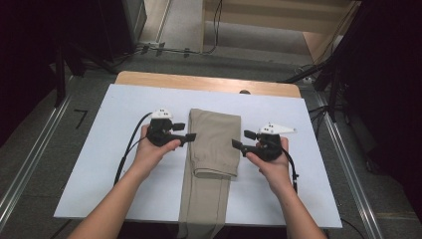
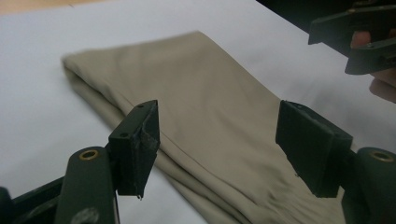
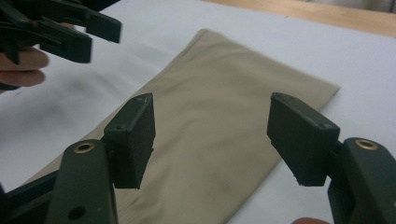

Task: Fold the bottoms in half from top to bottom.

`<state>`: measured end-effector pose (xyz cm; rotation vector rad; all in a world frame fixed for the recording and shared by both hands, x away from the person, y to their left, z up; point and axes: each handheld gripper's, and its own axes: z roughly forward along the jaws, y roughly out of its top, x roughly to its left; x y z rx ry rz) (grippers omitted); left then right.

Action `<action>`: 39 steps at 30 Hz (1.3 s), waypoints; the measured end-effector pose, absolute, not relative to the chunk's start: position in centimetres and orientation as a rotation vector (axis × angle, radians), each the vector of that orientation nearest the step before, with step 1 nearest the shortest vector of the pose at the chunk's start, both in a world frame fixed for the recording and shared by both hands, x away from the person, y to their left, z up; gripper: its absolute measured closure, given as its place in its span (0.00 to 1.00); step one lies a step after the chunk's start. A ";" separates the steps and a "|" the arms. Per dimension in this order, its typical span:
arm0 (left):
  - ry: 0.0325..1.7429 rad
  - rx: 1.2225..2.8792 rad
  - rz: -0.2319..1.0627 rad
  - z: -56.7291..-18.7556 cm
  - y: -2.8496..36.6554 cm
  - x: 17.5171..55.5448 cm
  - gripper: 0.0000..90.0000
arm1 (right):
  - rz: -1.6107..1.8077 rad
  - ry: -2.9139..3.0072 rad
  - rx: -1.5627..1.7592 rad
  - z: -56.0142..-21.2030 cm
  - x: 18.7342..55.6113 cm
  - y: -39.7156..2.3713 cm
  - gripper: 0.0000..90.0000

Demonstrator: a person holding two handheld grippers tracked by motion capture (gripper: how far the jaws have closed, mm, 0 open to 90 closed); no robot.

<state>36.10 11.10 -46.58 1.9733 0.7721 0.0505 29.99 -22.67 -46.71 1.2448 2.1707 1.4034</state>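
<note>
Both tools, left (image 1: pixel 190 131) and right (image 1: pixel 239 140), gape empty beside the folded trousers (image 1: pixel 213 144). A shallow pinch might catch one layer, spoiling the fold.

A white board (image 1: pixel 124 99) covered most of a wooden table (image 1: pixel 149 77), whose far edge stayed bare. Beyond the table's far edge, cables (image 1: pixel 174 50) lay on the grey floor (image 1: pixel 40 149).

Beige trousers (image 1: pixel 213 144), folded lengthwise into a long strip, far end doubled back toward the person. Lying flat mid-table on the white board (image 1: pixel 124 104), near end hanging off the front edge. Fabric smooth, waistband gathers visible.
</note>
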 end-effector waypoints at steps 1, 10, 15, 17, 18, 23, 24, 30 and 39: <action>0.776 1.971 0.033 -47.0 11.1 35.3 0.36 | 1.413 2.179 1.238 -46.9 29.2 -22.6 0.35; 0.704 2.060 0.086 -49.9 10.0 29.1 0.34 | 1.398 2.261 1.205 -49.7 23.9 -21.7 0.35; 0.708 2.131 0.168 -50.5 9.2 28.2 0.32 | 1.255 2.323 1.218 -51.2 23.4 -20.6 0.32; 0.753 2.137 0.193 -50.7 9.0 28.3 0.35 | 1.188 2.339 1.216 -51.8 23.4 -20.1 0.32; 0.763 2.141 0.202 -50.8 8.9 28.4 0.35 | 1.148 2.343 1.213 -52.1 23.5 -19.8 0.32; 0.773 2.110 0.203 -50.7 9.1 28.6 0.39 | 1.095 2.268 1.227 -52.1 23.4 -19.4 0.45; 0.780 2.096 0.200 -50.6 9.2 28.6 0.41 | 1.117 2.257 1.233 -52.1 23.5 -19.5 0.48; 0.784 2.056 0.167 -50.5 9.4 29.1 0.61 | 1.185 2.204 1.229 -51.9 23.4 -19.9 0.64; 0.764 2.079 0.142 -50.8 9.1 29.1 0.78 | 1.150 2.235 1.228 -52.1 23.8 -19.4 0.75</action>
